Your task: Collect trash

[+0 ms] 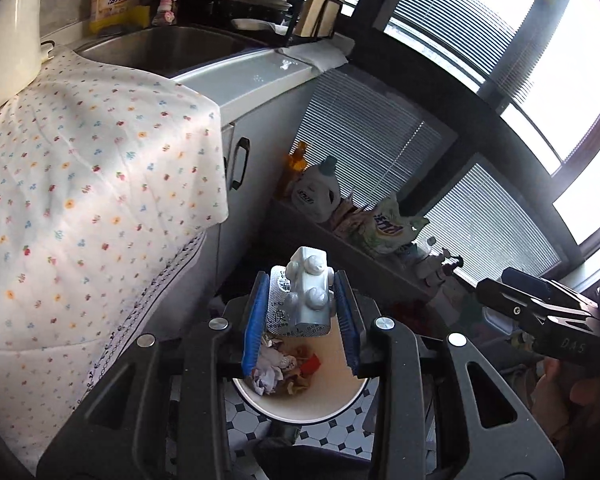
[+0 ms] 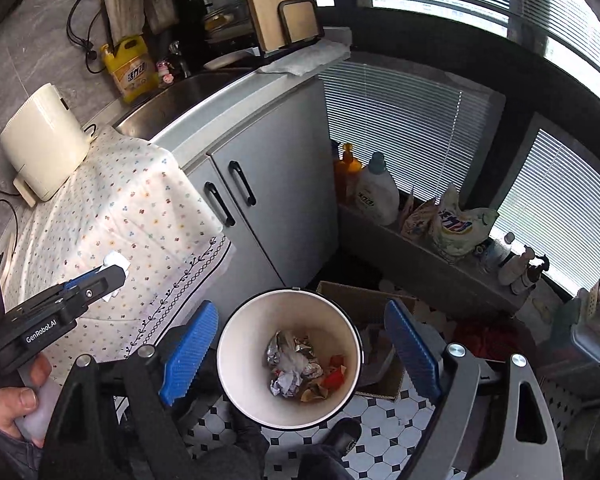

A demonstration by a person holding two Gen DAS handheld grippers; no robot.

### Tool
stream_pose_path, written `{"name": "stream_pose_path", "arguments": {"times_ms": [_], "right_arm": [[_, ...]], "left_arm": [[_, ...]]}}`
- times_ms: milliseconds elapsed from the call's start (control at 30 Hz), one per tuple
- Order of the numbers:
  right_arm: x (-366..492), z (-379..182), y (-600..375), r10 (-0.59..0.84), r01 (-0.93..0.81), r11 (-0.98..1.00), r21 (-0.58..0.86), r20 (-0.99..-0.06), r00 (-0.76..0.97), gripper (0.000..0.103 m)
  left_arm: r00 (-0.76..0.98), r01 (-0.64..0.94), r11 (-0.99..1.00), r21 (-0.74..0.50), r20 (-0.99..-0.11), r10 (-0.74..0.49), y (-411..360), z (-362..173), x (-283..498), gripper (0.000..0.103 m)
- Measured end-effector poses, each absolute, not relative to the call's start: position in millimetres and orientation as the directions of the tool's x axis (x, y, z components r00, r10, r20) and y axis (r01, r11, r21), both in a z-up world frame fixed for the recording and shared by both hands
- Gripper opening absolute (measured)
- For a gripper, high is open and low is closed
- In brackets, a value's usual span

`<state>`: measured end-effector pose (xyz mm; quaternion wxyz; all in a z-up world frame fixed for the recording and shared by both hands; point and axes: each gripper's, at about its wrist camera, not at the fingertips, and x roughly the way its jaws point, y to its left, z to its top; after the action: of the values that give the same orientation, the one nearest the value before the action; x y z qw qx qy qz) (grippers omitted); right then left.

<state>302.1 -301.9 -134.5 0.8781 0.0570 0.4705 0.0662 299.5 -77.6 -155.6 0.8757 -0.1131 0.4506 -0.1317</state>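
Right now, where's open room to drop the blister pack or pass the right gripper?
Free: the trash bin mouth, trash only at its bottom; the tablecloth between the white appliance and the embroidered hem. Crowded: the window ledge packed with bottles and bags, a cardboard box right of the bin. Left gripper holds the blister pack over the bin; right gripper open.

left wrist: above, facing down, near | right wrist: higher, facing down | shared: bin [image 1: 300, 400] [image 2: 288, 356], tablecloth [image 1: 80, 184] [image 2: 140, 216]

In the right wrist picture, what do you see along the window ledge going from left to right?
Orange pump bottle → white detergent bottle → small crinkled packets → big detergent refill bag → small bottles at the end.
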Motion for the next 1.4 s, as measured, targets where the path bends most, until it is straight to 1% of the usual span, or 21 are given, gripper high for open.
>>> {"name": "stream_pose_path", "arguments": {"times_ms": [100, 333, 400, 500, 567, 600, 700, 767, 967, 1133, 1200, 1400], "right_arm": [[295, -132, -321, 0.160, -0.046, 0.986, 0.163, -0.809, 0.565, 0.088], [280, -128, -358, 0.143, -0.015, 0.986, 0.167, -0.795, 0.589, 0.088], [278, -129, -365, 0.143, -0.015, 0.986, 0.167, -0.794, 0.591, 0.088], [275, -130, -372, 0.147, -0.018, 0.985, 0.169, -0.793, 0.592, 0.088], [274, -131, -375, 0.150, -0.021, 0.985, 0.171, -0.793, 0.591, 0.088], [273, -131, -377, 0.154, -0.024, 0.985, 0.173, -0.793, 0.590, 0.088], [273, -132, -376, 0.167, -0.037, 0.983, 0.180, -0.793, 0.586, 0.088], [275, -132, -375, 0.180, -0.050, 0.981, 0.187, -0.790, 0.586, 0.089], [278, -128, -366, 0.240, -0.094, 0.969, 0.228, -0.782, 0.576, 0.091], [281, -117, -352, 0.303, -0.165, 0.953, 0.254, -0.781, 0.547, 0.093], [282, -109, -346, 0.323, -0.198, 0.946, 0.255, -0.777, 0.541, 0.095], [280, -77, -328, 0.344, -0.241, 0.938, 0.249, -0.757, 0.556, 0.095]], "left_arm": [[0.546, 0.159, 0.936, -0.314, -0.762, -0.348, -99, -157, 299, 0.033], [0.522, 0.194, 0.932, -0.306, -0.772, -0.362, -137, -163, 299, 0.034], [0.512, 0.195, 0.930, -0.313, -0.776, -0.368, -143, -166, 300, 0.037], [0.505, 0.198, 0.929, -0.314, -0.779, -0.371, -151, -169, 300, 0.046], [0.512, 0.206, 0.926, -0.317, -0.772, -0.377, -155, -167, 297, 0.067], [0.520, 0.205, 0.928, -0.310, -0.769, -0.372, -157, -166, 296, 0.070], [0.531, 0.192, 0.933, -0.303, -0.768, -0.359, -157, -161, 295, 0.072], [0.541, 0.173, 0.939, -0.297, -0.768, -0.342, -153, -157, 294, 0.079], [0.578, 0.124, 0.958, -0.260, -0.765, -0.283, -134, -136, 283, 0.093], [0.614, 0.042, 0.966, -0.254, -0.757, -0.226, -110, -112, 267, 0.097], [0.632, 0.014, 0.967, -0.254, -0.747, -0.206, -100, -101, 258, 0.097], [0.687, -0.034, 0.970, -0.240, -0.711, -0.152, -70, -67, 231, 0.097]]}}
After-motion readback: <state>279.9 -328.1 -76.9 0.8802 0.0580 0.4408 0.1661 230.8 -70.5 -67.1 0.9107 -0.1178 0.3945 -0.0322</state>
